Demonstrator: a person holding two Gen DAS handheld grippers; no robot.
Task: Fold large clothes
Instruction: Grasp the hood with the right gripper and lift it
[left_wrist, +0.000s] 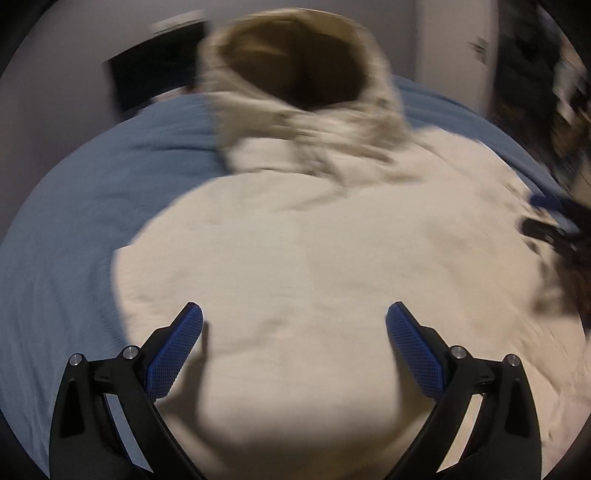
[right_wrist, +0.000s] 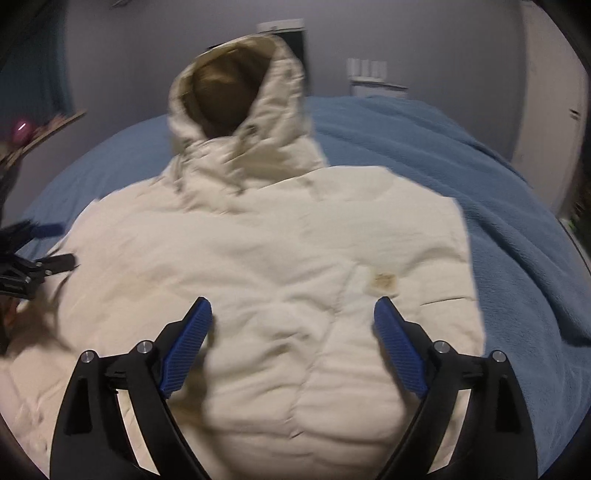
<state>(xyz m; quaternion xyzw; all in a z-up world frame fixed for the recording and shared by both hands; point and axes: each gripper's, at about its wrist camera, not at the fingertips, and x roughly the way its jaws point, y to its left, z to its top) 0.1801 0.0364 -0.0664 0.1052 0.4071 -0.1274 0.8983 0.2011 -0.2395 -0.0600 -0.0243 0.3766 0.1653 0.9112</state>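
**Cream hooded jacket laid flat, both claws wide and empty**

One cream hooded jacket (right_wrist: 258, 266) is spread across a blue blanket (right_wrist: 480, 184), its hood (right_wrist: 229, 110) at twelve o'clock in both views and its body filling the centre. The left gripper (left_wrist: 294, 321) is held wide over the lower body of the jacket, with nothing between its pads. The right gripper (right_wrist: 293, 314) is likewise spread wide, empty, above the quilted front. A brownish patch (right_wrist: 384, 282) is seen on the fabric at about two o'clock from the right gripper.

Counted: one jacket, one hood, one blanket, two grippers, four blue pads. The sleeves cannot be told apart from the body in these views.

Several faults may be expected from here. The padded fabric is thick, so only the top layer may be pinched, and the layers beneath would be left behind when a fold is drawn over. If the two grips are taken at uneven points, the fold line would be skewed. The blanket may be caught with the hem and dragged. The hood stands puffed up and may spring any fold open again.
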